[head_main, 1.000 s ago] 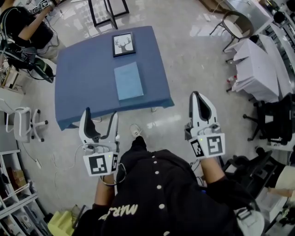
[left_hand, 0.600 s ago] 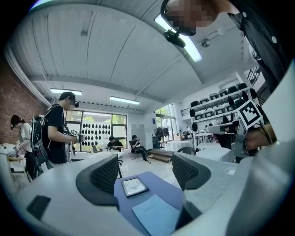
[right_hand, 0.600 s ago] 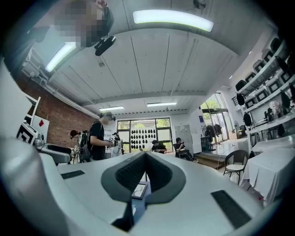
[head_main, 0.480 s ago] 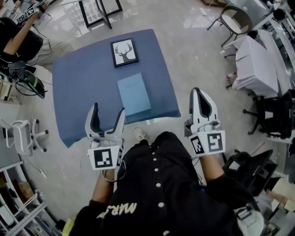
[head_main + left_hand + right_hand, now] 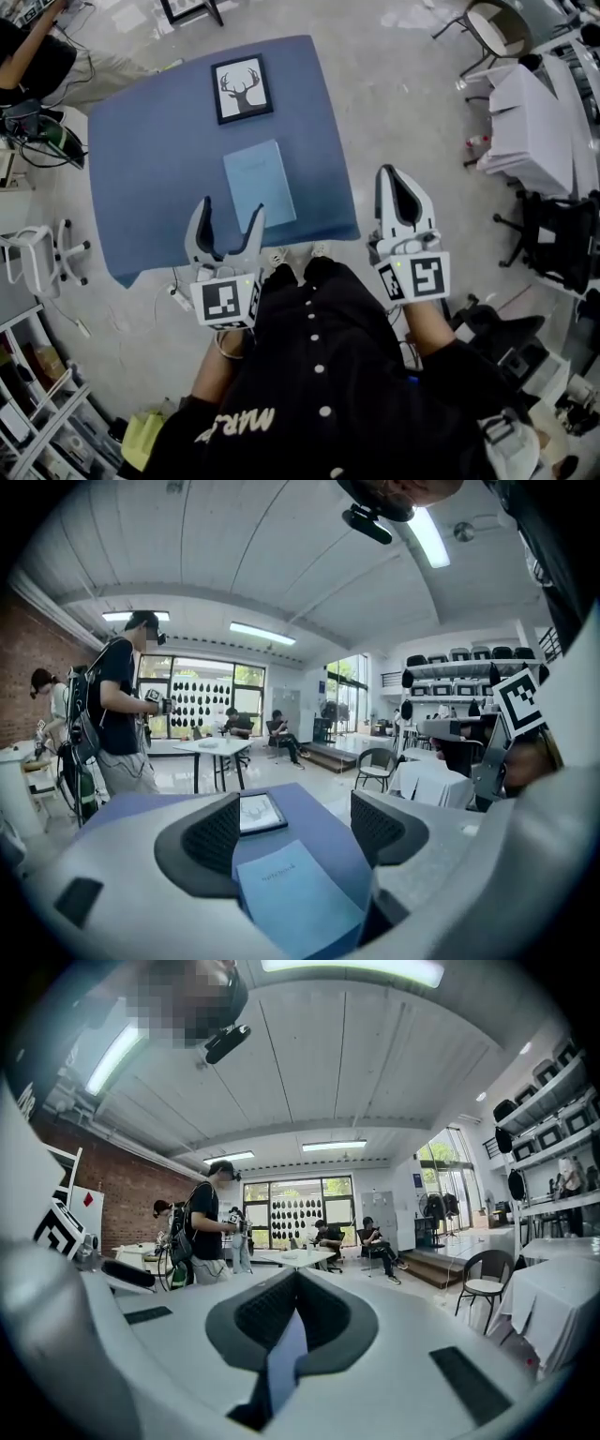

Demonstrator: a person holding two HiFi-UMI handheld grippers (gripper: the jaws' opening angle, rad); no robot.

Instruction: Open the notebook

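Observation:
A closed light-blue notebook [image 5: 260,183] lies flat on the blue table [image 5: 141,159], near its front edge. In the left gripper view the notebook [image 5: 291,897] shows between and beyond the jaws. My left gripper [image 5: 225,217] is open, over the table's front edge, just short of the notebook and left of its near corner, with nothing held. My right gripper [image 5: 396,187] is shut and empty, off the table's right front corner, over the floor. Its jaws meet in the right gripper view [image 5: 292,1309].
A framed deer picture [image 5: 243,88] lies on the table's far part. A seated person [image 5: 37,52] is at far left. White-draped tables [image 5: 530,112] and a chair [image 5: 487,23] stand to the right. An office chair [image 5: 42,253] is at left.
Both grippers and the view have advanced toward the table. My left gripper has gone from short of the table to over its front edge, close to the notebook. Jaw states are unchanged.

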